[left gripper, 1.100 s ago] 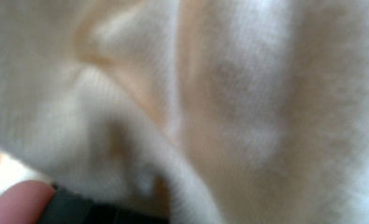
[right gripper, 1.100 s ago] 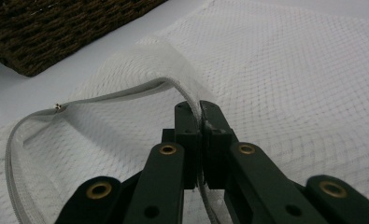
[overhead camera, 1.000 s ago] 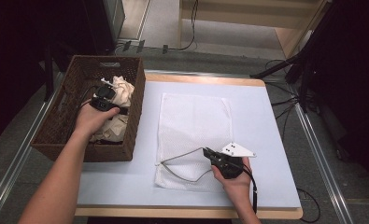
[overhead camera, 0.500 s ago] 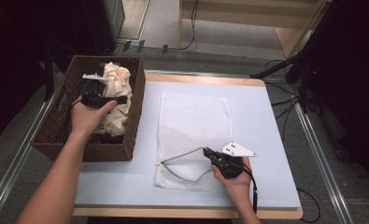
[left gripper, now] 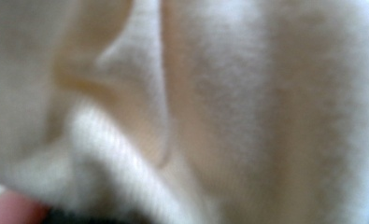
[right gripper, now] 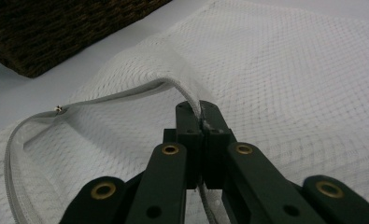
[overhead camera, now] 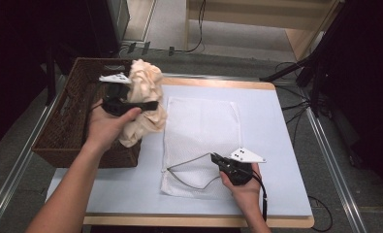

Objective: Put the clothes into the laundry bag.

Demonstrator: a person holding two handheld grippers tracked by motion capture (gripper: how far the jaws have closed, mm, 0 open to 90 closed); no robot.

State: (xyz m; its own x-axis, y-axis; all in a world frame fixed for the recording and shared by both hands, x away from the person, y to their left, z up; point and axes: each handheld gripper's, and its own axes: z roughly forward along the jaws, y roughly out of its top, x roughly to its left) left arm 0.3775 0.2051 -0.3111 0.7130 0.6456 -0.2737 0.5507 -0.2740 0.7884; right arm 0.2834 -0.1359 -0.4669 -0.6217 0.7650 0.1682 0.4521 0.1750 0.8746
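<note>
On the pale blue counter (overhead camera: 276,160) we see a dark brown woven wicker basket (overhead camera: 58,131) at the left. The flat white mesh laundry bag (overhead camera: 201,131) runs near to far, its zipper mouth nearest us, pinched by our closed right tool (overhead camera: 217,159). Our left tool (overhead camera: 150,105) grips a bunched cream knit garment (overhead camera: 143,99) above the basket's right rim.

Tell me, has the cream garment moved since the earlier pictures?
Yes. The cream garment rose out of the wicker basket, toward the mesh bag.
</note>
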